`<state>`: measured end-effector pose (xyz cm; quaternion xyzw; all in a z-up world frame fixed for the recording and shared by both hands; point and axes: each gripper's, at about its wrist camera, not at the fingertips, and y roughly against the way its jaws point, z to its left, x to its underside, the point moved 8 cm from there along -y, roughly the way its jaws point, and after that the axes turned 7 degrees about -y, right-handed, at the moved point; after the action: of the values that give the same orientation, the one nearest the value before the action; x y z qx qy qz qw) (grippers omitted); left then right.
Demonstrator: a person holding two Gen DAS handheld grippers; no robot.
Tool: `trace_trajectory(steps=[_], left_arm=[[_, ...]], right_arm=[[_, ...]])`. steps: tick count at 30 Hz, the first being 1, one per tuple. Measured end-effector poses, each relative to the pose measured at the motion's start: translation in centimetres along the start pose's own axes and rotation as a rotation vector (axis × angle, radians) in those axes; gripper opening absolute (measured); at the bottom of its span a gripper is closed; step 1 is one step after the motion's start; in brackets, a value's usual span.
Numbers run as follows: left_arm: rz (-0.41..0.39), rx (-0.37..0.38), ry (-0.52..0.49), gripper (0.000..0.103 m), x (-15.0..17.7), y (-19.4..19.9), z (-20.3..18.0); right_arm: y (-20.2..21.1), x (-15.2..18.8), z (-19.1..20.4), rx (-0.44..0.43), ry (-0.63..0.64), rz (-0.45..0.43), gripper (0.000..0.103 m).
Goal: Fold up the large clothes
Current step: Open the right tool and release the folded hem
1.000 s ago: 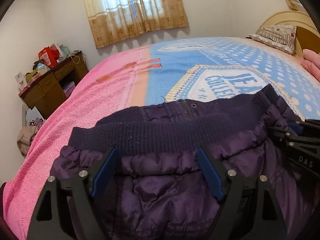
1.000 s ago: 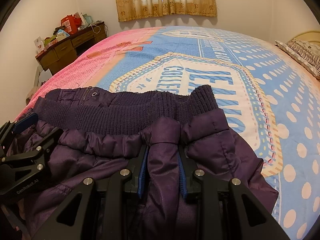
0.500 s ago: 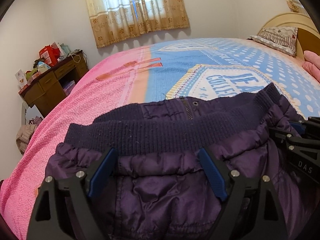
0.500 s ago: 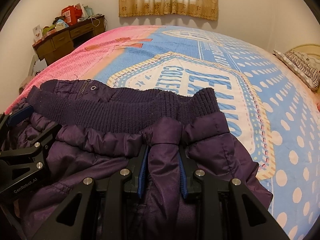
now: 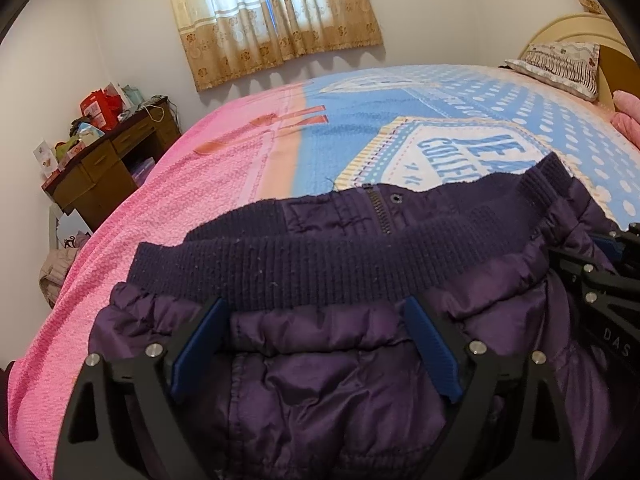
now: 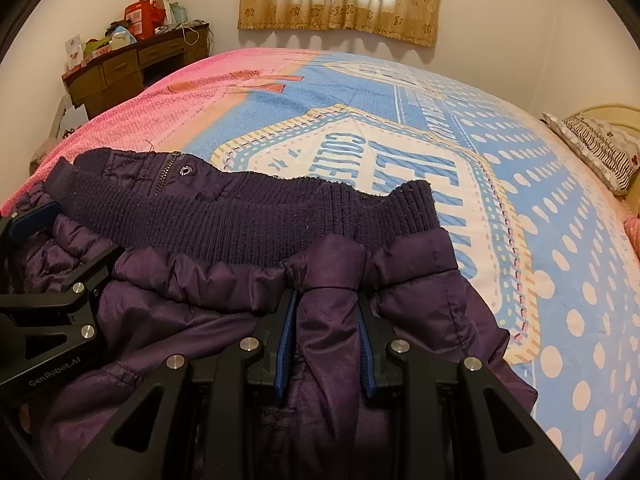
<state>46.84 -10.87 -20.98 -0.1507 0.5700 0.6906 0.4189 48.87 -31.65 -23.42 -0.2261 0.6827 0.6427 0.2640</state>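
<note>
Bedspread (image 5: 248, 168), pink on one side and blue with white dots and large lettering on the other, covers the bed that fills both views. On its near edge lies the purple jacket (image 5: 340, 380), folded so that its dark ribbed hem (image 5: 320, 272) runs across the top, with a zip and a snap showing behind it. A wooden desk (image 5: 108, 176) stands against the wall past the pink side, its top piled with red boxes and other clutter that is too small to tell apart. Curtains (image 5: 272, 16) hang over the window on the far wall, and a patterned pillow (image 5: 560, 64) rests by the headboard.

The left gripper (image 5: 316, 344) is opening; its blue pads (image 5: 198, 350) stand wide and clear of the padded fabric between them. The right gripper (image 6: 326, 332) is clenched on a pinched ridge of the jacket just below the hem.

Only the left view shows a heap of clothes on the floor beside the desk and a pink bundle by the headboard; the right view shows the jacket's corner draping over the lettering.
</note>
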Motion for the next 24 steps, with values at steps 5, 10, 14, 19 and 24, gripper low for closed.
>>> trace_trajectory(steps=[5, 10, 14, 19, 24], left_arm=[[0.007, -0.008, -0.003, 0.095, 0.0, -0.2, -0.1], [0.010, 0.028, 0.022, 0.095, 0.0, -0.4, 0.1], [0.011, 0.076, 0.049, 0.094, -0.2, 0.3, 0.5], [-0.085, 0.135, 0.126, 0.102, -1.5, 5.5, 4.2], [-0.157, -0.035, 0.058, 0.103, -1.0, 6.8, 8.0]], right_arm=[[0.2, 0.0, 0.0, 0.005, 0.003, -0.009, 0.028], [3.2, -0.5, -1.4, -0.027, -0.091, -0.025, 0.048], [8.9, -0.3, -0.9, -0.082, -0.166, -0.170, 0.079], [10.1, 0.4, 2.1, -0.165, -0.105, -0.172, 0.079], [7.1, 1.8, 5.0, -0.175, -0.009, -0.104, 0.079]])
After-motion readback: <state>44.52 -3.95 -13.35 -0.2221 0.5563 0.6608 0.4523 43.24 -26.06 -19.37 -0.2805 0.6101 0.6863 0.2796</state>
